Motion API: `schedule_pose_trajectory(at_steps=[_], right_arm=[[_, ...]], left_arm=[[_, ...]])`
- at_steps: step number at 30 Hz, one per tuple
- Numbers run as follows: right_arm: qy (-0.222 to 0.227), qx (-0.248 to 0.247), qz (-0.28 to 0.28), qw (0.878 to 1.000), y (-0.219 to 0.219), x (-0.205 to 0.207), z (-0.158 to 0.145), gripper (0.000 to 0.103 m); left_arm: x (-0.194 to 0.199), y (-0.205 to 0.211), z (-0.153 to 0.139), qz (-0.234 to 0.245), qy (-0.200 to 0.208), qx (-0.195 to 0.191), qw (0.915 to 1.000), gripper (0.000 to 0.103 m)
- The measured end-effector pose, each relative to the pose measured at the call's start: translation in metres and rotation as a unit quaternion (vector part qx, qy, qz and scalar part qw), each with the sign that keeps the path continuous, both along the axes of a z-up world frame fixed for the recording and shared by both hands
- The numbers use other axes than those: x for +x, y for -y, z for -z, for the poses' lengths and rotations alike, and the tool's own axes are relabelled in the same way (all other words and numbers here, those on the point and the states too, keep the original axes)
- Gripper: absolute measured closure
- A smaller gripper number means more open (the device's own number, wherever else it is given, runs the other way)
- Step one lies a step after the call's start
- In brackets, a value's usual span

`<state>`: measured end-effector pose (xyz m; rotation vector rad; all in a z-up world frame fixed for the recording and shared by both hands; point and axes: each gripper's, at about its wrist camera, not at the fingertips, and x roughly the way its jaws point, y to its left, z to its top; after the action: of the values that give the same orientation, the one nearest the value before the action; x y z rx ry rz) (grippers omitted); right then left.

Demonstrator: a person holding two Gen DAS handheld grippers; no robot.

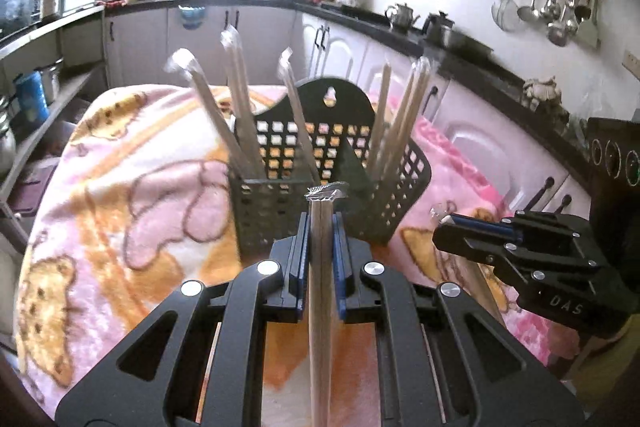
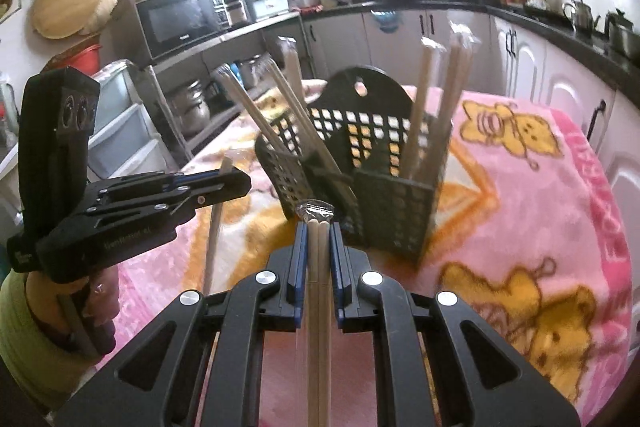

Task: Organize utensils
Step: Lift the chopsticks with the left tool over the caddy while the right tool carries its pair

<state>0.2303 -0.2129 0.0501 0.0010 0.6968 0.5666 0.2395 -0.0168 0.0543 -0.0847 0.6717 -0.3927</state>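
The left gripper (image 1: 320,223) clamps a wrapped chopstick pair (image 1: 319,307) between its fingers; the right gripper (image 2: 319,243) grips another wrapped pair (image 2: 319,307) likewise. Both point at the black utensil basket (image 1: 280,203) (more wrapped chopsticks (image 1: 240,107) stand inside) on the table's pink bear blanket (image 2: 540,195), in a kitchen.

Both held chopstick pairs (image 1: 320,267) (image 2: 319,267) run off the bottom edge; the basket (image 1: 312,163) floor seems hidden behind its walls.
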Motion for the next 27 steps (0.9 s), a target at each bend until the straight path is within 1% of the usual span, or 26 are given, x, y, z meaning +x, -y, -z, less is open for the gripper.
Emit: schedule_pose_trajectory(at_steps=[9,15,21,27], right_arm=[[0.047,0.026,-0.001,0.999,-0.007,0.006,-0.034,0.092],[0.095,0.047,0.007,0.994,-0.006,0.015,-0.065,0.092],[0.158,0.073,0.020,0.985,-0.003,0.033,-0.097,0.092],[0.216,0.083,0.030,0.972,-0.003,0.056,-0.114,0.092]], left_arm=[[-0.003,-0.025,-0.029,-0.025,0.035,-0.021,0.9989,0.098],[0.002,-0.033,-0.056,-0.034,0.062,-0.029,0.9971,0.099],[0.011,-0.031,-0.095,-0.034,0.101,-0.030,0.9938,0.099],[0.023,-0.029,-0.123,-0.038,0.127,-0.033,0.9906,0.099]])
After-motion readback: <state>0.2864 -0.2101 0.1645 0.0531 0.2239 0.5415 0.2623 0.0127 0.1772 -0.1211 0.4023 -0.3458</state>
